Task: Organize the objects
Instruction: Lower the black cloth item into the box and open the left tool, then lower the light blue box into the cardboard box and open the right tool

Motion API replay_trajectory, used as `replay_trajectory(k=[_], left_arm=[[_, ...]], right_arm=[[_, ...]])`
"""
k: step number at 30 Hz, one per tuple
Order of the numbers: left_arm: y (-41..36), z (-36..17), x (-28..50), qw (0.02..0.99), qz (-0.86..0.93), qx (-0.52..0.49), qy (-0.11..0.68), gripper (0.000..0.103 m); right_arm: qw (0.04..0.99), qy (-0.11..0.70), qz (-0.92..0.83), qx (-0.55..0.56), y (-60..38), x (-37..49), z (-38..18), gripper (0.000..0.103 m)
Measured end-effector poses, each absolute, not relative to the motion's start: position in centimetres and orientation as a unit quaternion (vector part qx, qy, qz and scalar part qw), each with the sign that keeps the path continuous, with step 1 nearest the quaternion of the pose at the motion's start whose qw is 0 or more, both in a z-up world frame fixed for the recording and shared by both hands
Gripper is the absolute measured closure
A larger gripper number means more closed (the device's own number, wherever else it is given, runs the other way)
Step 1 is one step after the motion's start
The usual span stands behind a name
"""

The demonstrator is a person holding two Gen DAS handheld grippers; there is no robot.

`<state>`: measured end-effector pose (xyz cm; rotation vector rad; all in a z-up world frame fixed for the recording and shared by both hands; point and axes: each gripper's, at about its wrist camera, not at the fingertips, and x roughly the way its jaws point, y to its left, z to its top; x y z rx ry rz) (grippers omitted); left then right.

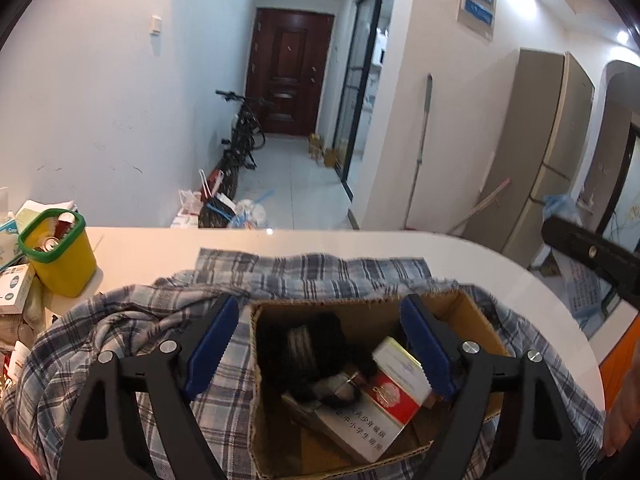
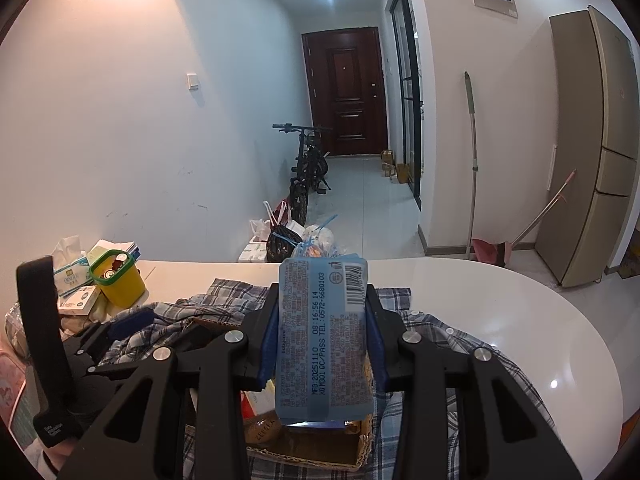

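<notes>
Blue wet-wipes pack (image 2: 322, 340), clamped in the right gripper (image 2: 322, 344), hangs above the cardboard box (image 1: 472, 320) for dropping; left gripper (image 1: 320, 348) jaws wide, empty.

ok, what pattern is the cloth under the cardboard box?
Blue, grey and white plaid cloth under the cardboard box; clearest in left wrist view.

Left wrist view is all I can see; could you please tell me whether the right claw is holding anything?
Observer: Yes, the right claw is shut on a blue packet.
Operator: Thank you; where is it relative to the cardboard box?
Observer: It hangs over the box's open top, not yet inside.
Operator: Which side faces the camera?
Observer: The printed side with the barcode.
</notes>
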<state>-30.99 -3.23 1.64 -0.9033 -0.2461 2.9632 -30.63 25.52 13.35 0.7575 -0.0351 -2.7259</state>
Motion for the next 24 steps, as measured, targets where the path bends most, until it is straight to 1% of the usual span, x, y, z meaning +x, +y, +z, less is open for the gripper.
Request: replay_trajectory(k=[6,10,16,21,24], left_arm=[[-4.4,2.4,-30.6,0.008,0.954,-0.279,-0.107,0.018],[-4.4,2.6,-30.5,0.009,0.954,-0.279,-0.108,0.018],[-3.4,3.6,-29.5,0.0,0.964,-0.253,-0.078,0.018],[-3.0,4.2,-29.1,-0.006,0.97,-0.234,-0.06,0.017],[-3.1,4.5,-28.9,-0.007,0.971,-0.232,-0.062,0.017]], right_arm=[[0.153,-0.017,-0.952,0.263,25.6,-30.7,13.5,0.067],[0.156,-0.017,-0.953,0.259,25.5,-30.6,13.5,0.067],[0.169,-0.005,-0.952,0.256,24.6,-31.0,12.5,0.067],[0.176,0.008,-0.937,0.302,23.4,-32.5,10.5,0.067],[0.171,0.024,-0.931,0.322,22.7,-32.9,9.5,0.066]])
